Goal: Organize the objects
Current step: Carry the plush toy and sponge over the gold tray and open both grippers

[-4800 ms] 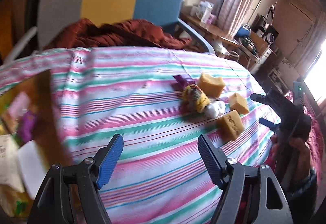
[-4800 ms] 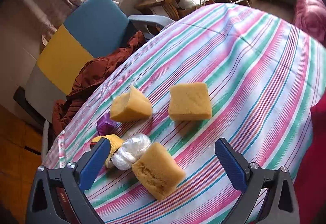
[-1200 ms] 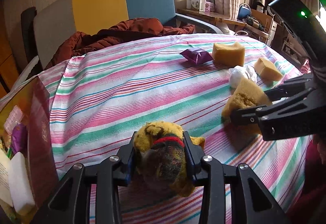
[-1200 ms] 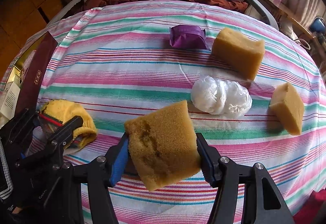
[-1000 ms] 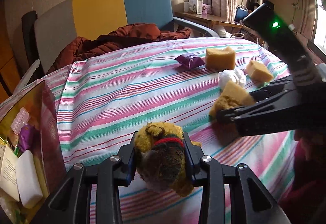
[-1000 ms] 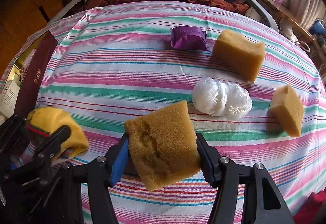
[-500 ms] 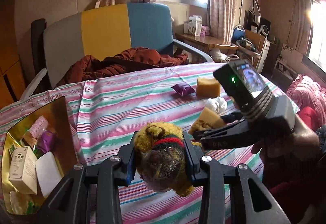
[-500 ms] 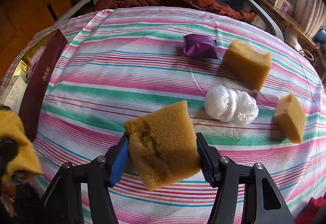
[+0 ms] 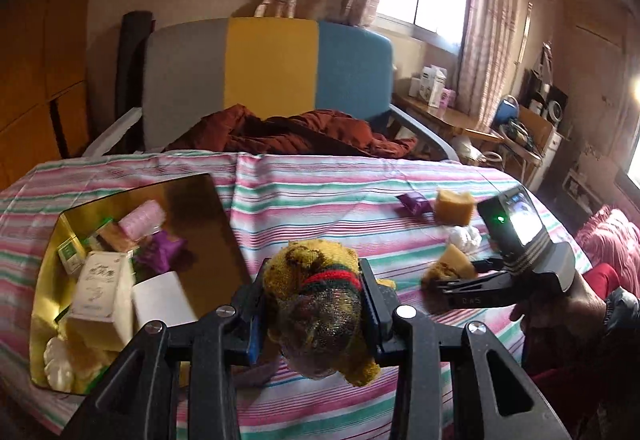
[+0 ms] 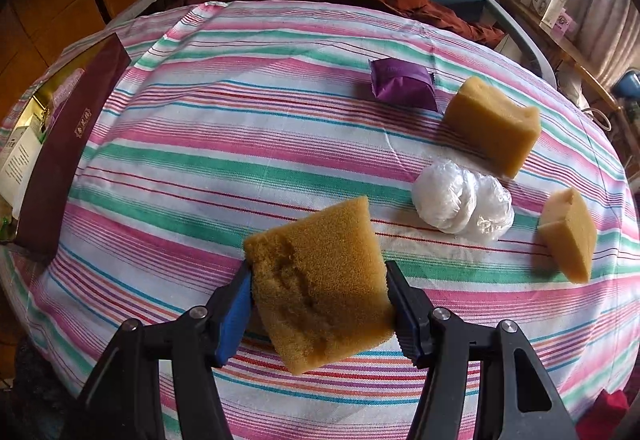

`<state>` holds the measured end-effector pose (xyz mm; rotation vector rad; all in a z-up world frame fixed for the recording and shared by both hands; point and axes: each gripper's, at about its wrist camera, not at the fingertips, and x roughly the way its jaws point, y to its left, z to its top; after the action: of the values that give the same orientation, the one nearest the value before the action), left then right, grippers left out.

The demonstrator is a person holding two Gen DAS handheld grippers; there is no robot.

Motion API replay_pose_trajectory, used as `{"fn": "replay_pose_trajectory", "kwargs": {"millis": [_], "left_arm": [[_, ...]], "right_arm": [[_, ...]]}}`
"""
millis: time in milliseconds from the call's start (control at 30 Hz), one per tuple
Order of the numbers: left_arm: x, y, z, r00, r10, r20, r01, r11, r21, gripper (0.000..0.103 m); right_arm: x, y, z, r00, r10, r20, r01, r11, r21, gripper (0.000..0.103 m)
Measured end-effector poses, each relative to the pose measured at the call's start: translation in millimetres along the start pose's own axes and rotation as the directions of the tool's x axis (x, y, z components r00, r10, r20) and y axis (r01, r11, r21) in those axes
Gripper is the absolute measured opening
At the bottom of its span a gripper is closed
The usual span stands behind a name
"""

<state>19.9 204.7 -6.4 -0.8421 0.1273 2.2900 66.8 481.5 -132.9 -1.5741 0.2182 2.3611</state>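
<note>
- I am clamping my left gripper [image 9: 314,306] on the yellow knitted toy [image 9: 320,300], holding it above the striped tablecloth [image 9: 320,200] just right of the gold box [image 9: 48,280].
- I am squeezing the big sponge [image 10: 320,288] between my right gripper [image 10: 320,304] pads, clear of the cloth.
- For a clean drop, I am judging the toy should cross the box's near wall high, then release over the bare corner.
- The box is crowding up; the cloth between is open.

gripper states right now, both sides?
Left gripper: shut on the yellow knitted toy.
Right gripper: shut on a sponge block.
</note>
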Motion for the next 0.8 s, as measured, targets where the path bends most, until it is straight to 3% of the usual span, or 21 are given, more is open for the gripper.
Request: {"fn": "replay_pose_trajectory", "kwargs": {"millis": [133, 233, 467, 600, 800], "left_arm": [[-18.2, 47.6, -2.9, 0.997, 0.077, 0.025, -0.075, 0.994, -0.076, 0.038], [-31.4, 86.0, -8.7, 0.989, 0.142, 0.030, -0.136, 0.979, -0.149, 0.038], [-54.5, 168.9, -38.3, 0.966, 0.260, -0.010, -0.250, 0.917, -0.312, 0.038], [-57.3, 183.7, -52.6, 0.967, 0.253, -0.031, -0.248, 0.905, -0.346, 0.038], [-41.3, 170.5, -53.5, 0.987, 0.160, -0.034, -0.162, 0.929, -0.333, 0.038]], "right_arm": [[-4.3, 0.6, 1.6, 1.000, 0.000, -0.004, 0.000, 1.000, 0.016, 0.062], [-21.8, 10.0, 6.1, 0.997, 0.060, 0.038, -0.061, 0.997, 0.046, 0.062], [-68.4, 89.1, 18.9, 0.961, 0.233, 0.148, -0.225, 0.972, -0.067, 0.062], [-82.3, 145.3, 30.9, 0.928, 0.340, 0.149, -0.317, 0.935, -0.159, 0.062], [-81.0, 202.5, 50.9, 0.911, 0.393, 0.121, -0.358, 0.903, -0.237, 0.063]]}}
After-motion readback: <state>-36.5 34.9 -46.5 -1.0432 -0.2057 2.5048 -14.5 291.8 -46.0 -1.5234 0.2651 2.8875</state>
